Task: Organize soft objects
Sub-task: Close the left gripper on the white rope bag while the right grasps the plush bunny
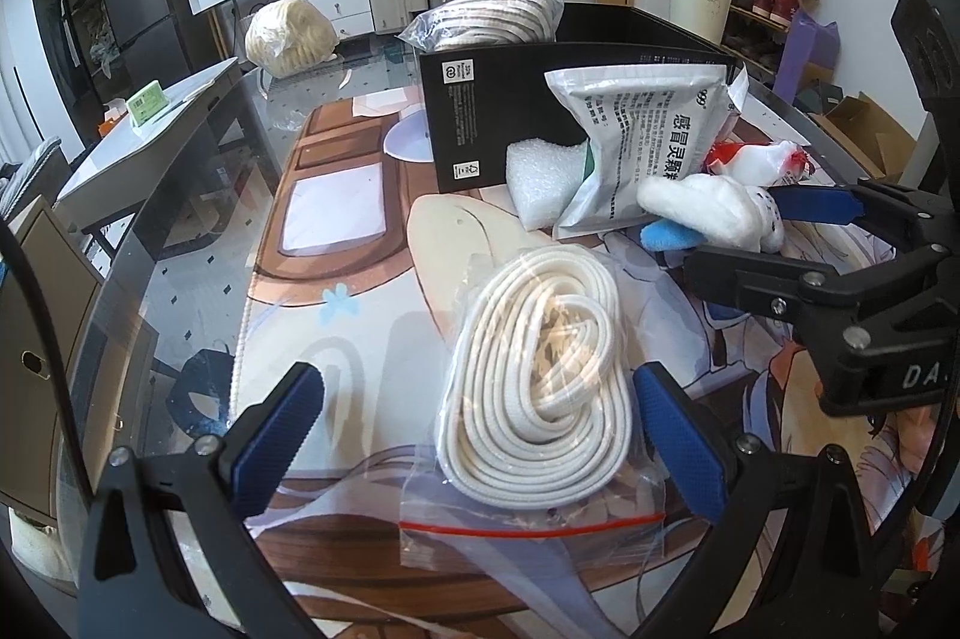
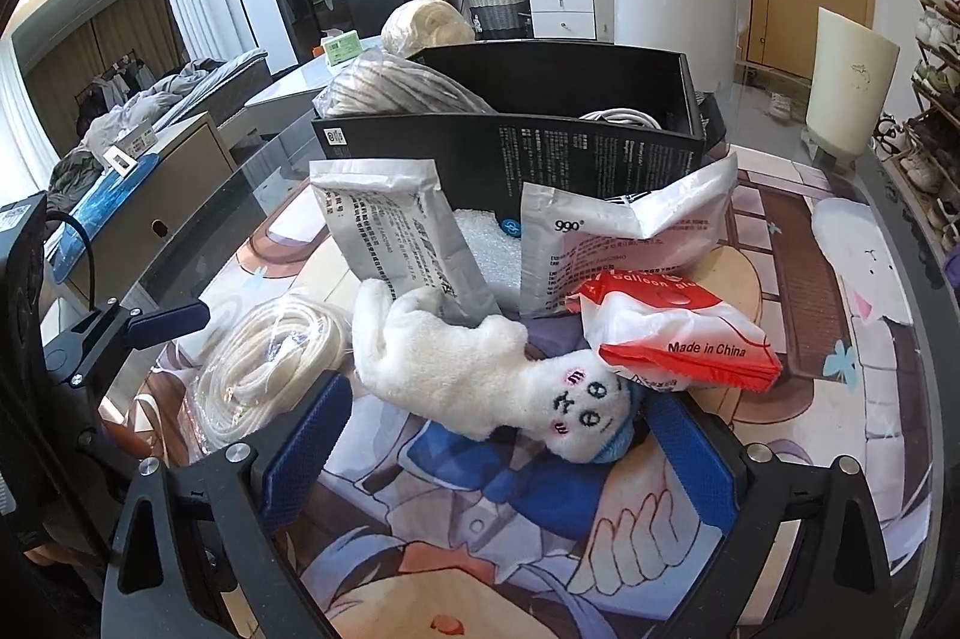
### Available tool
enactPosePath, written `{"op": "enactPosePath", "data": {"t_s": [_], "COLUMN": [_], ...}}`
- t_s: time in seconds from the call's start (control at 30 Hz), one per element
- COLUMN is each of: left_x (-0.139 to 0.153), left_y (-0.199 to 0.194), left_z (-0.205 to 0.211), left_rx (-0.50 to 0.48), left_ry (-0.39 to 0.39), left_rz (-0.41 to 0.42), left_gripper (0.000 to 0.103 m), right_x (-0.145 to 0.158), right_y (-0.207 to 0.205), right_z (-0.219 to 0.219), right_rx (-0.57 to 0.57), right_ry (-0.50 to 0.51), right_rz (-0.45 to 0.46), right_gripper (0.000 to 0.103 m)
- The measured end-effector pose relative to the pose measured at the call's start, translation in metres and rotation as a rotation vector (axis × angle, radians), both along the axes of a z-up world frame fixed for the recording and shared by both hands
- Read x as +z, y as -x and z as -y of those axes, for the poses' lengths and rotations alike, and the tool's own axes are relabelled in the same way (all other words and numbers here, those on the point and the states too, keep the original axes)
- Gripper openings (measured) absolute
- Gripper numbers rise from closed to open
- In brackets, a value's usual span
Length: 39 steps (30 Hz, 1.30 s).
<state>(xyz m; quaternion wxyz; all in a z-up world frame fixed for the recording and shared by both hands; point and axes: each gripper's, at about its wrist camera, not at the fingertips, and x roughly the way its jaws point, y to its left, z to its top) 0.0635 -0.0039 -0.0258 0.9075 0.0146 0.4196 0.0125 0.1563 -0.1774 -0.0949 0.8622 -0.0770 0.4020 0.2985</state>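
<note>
While most soft items are left out on the printed mat (image 2: 840, 243), the job is judged only partly done. Nearest the L gripper (image 1: 480, 435), a bagged coil of white rope (image 1: 534, 381) lies flat on the mat, framed by wide-spread jaws w/ nothing gripped. Nearest the R gripper (image 2: 498, 453), a white plush toy (image 2: 480, 375) lies between jaws that are likewise wide apart and empty; a red-and-white balloon pack (image 2: 678, 327) rests against its head. Behind these, two silver-white pouches (image 2: 396, 225) and a foam piece (image 1: 540, 183) are propped at the black box (image 2: 540, 147). Inside the box, approx. two items are seen: a bagged rope bundle (image 2: 402, 93) and a white cord (image 2: 618, 117). Rope bag, plush, pack, pouches & foam remain to be stowed, prob. in that box.
</note>
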Motion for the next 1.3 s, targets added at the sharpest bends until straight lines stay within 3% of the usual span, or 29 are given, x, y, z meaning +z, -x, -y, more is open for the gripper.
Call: {"op": "enactPosePath", "data": {"t_s": [0.23,0.47,1.3], "left_x": [0.000,0.000,0.001], "left_y": [0.000,0.000,0.003], "left_z": [0.000,0.001,0.007], "left_rx": [-0.007,-0.009,-0.058], "left_ry": [0.007,0.008,0.021], "left_rz": [-0.004,-0.004,-0.017], "left_gripper": [0.103,0.103,0.100], "right_x": [-0.001,-0.001,0.006], "right_y": [-0.002,0.002,0.019], "right_z": [0.002,0.005,0.018], "right_rx": [-0.006,0.002,0.024], "right_ry": [0.013,0.015,-0.011], "right_rz": [0.004,0.004,0.037], "right_gripper": [0.081,0.059,0.055]}}
